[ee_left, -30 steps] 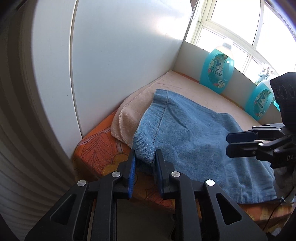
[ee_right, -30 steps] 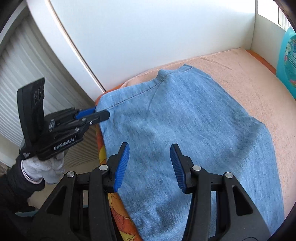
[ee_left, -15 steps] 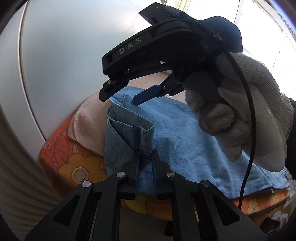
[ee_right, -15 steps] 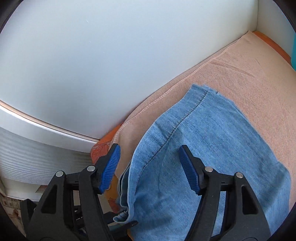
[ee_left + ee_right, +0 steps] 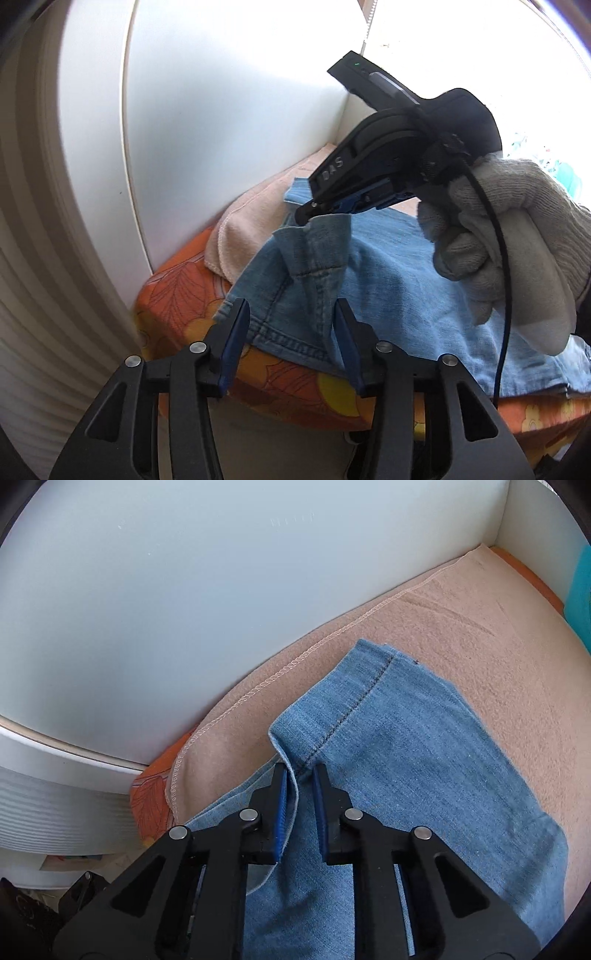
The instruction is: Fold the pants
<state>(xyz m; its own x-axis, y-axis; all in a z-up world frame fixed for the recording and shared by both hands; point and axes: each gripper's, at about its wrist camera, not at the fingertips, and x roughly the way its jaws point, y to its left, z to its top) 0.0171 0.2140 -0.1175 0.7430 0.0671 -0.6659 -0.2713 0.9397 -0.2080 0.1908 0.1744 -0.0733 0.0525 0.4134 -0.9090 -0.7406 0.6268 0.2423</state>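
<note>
As right tool (image 5: 300,775) pinches, pants (image 5: 406,775) ridged

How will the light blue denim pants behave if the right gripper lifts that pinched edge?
The light blue denim pants will likely drape limply: the edge pinched by the right gripper already buckles. The seam should grip well. The peach towel beneath may shift.

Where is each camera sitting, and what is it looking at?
Left wrist: sits on the left gripper, looking along its open fingers at the jeans; the gloved hand holding the right gripper shows.
Right wrist: sits on the right gripper, looking steeply down at the jeans it pinches; only its fingers show.
Both views share the jeans, the pink towel and the white wall.
</note>
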